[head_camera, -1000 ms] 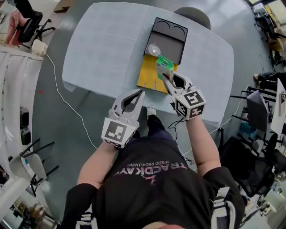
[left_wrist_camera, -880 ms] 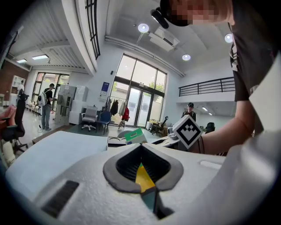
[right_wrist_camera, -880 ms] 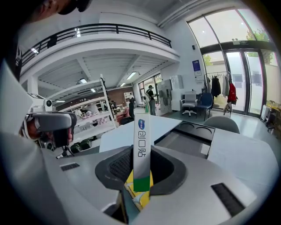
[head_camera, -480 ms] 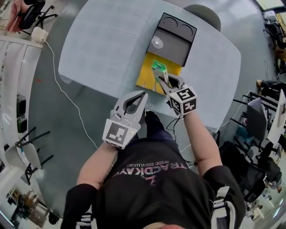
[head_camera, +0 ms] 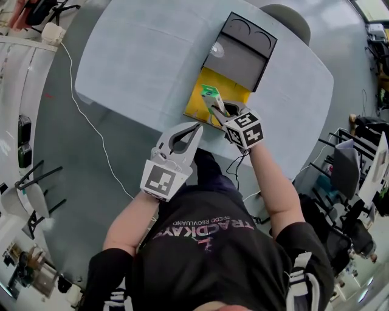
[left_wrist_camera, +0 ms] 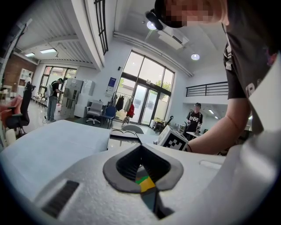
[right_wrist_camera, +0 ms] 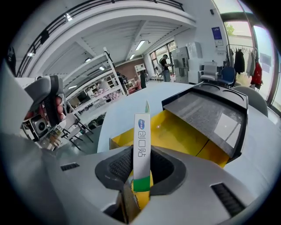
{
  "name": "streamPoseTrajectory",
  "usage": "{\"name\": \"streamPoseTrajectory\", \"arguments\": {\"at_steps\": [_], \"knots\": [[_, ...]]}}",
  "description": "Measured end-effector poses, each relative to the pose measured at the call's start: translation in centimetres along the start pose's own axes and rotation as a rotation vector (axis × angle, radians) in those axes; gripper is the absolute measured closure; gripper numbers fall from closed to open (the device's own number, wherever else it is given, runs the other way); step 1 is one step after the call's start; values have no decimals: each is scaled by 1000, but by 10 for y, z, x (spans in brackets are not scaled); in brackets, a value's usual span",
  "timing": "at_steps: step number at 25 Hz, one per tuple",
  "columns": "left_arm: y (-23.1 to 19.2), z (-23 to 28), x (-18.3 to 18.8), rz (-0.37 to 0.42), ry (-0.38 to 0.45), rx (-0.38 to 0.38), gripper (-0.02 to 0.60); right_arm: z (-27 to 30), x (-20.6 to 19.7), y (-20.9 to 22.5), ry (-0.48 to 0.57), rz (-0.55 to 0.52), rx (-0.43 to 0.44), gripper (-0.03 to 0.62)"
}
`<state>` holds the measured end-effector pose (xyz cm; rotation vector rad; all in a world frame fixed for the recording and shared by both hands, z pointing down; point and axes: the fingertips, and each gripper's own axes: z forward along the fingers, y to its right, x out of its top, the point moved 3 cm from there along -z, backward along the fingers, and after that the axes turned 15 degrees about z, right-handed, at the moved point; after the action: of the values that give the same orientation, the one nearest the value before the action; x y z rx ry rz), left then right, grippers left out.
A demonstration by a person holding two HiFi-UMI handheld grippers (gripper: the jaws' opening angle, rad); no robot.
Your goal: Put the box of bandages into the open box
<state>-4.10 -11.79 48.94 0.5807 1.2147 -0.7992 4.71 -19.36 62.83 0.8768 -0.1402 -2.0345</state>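
Note:
The open box (head_camera: 199, 108) lies on the table's near side, its inside yellow, with its black lid (head_camera: 243, 51) folded back beyond it. My right gripper (head_camera: 214, 103) is shut on the box of bandages (head_camera: 209, 93), a slim white carton with a green band, and holds it upright over the yellow inside. In the right gripper view the carton (right_wrist_camera: 142, 151) stands between the ribbed pads (right_wrist_camera: 119, 166), with the yellow box (right_wrist_camera: 180, 132) and lid (right_wrist_camera: 206, 112) ahead. My left gripper (head_camera: 194, 126) is shut and holds nothing at the table's near edge, left of the box; from its own camera the shut jaws of the left gripper (left_wrist_camera: 141, 147) fill the view.
The pale blue table (head_camera: 140, 61) spreads left of the box. A white disc (head_camera: 217, 50) lies on the lid. A grey chair (head_camera: 285, 15) stands behind the table. A cable (head_camera: 85, 127) runs over the floor at the left, with office chairs and shelves around.
My right gripper has carried the box of bandages a little left and nearer, from beside the lid to over the yellow inside. The left gripper has hardly moved.

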Motion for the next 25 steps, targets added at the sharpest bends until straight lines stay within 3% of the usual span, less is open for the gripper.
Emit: {"name": "streamPoseTrajectory", "arguments": {"at_steps": [15, 25], "knots": [[-4, 11, -5, -29, -8, 15, 566, 18, 6, 10, -121, 89, 85, 499], [-2, 15, -8, -48, -11, 17, 565, 27, 10, 20, -165, 70, 51, 480]]}}
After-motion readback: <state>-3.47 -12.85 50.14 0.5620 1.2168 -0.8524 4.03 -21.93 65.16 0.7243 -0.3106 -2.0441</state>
